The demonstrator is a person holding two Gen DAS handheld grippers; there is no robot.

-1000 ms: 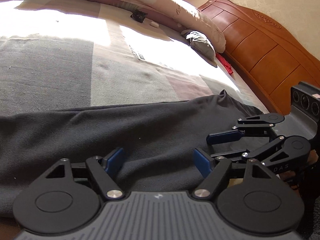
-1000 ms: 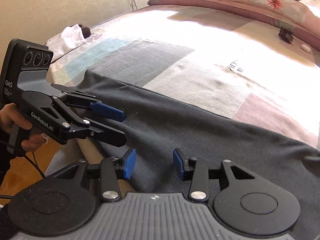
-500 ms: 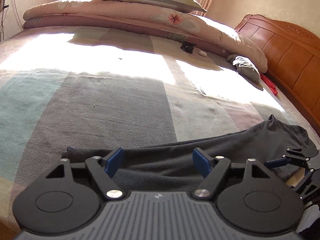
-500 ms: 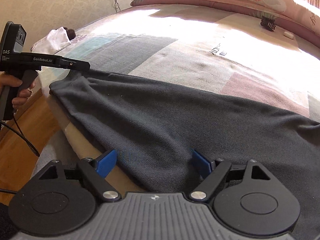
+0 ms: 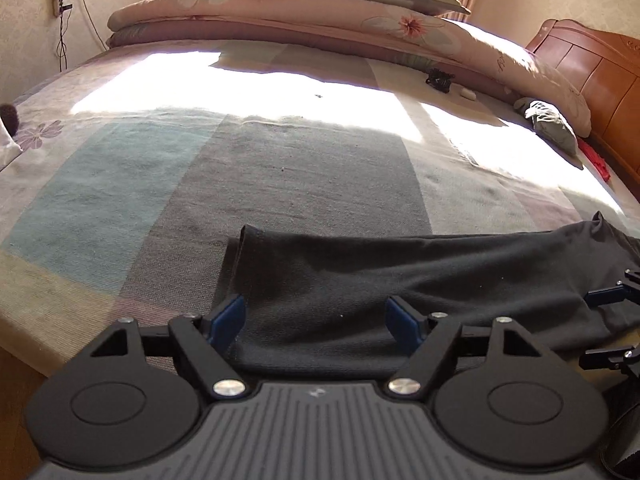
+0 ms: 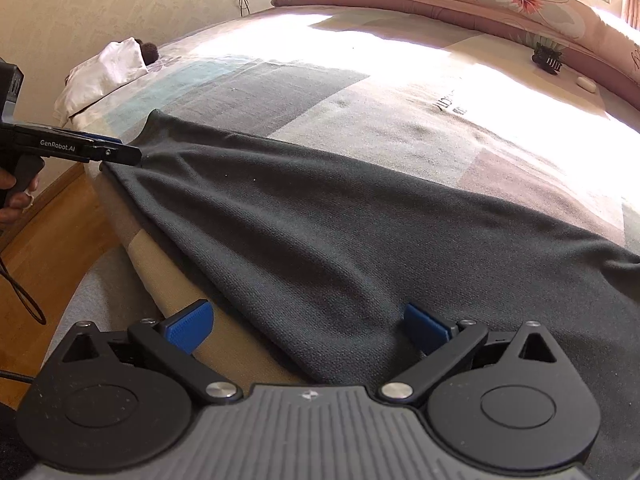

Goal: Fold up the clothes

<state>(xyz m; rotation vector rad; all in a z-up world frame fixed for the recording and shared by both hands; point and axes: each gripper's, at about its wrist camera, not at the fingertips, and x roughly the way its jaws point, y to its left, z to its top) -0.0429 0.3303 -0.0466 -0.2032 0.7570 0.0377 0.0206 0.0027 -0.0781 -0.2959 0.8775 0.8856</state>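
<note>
The dark garment [image 6: 340,240] lies lengthwise along the bed [image 5: 280,168] edge. The left gripper [image 5: 316,318] stands apart over its end. The right gripper [image 6: 310,326], jaws just opened wide and pressing on nothing, straddles its near edge.

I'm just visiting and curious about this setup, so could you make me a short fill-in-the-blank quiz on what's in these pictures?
1. The dark grey garment lies spread along the near edge of a ____.
2. The pads of the right gripper are coloured ____.
3. The small black hair clip lies close to the folded ____ with a flower print.
4. The jaws of the left gripper stand ____.

Missing words: bed; blue; quilt; open
</note>
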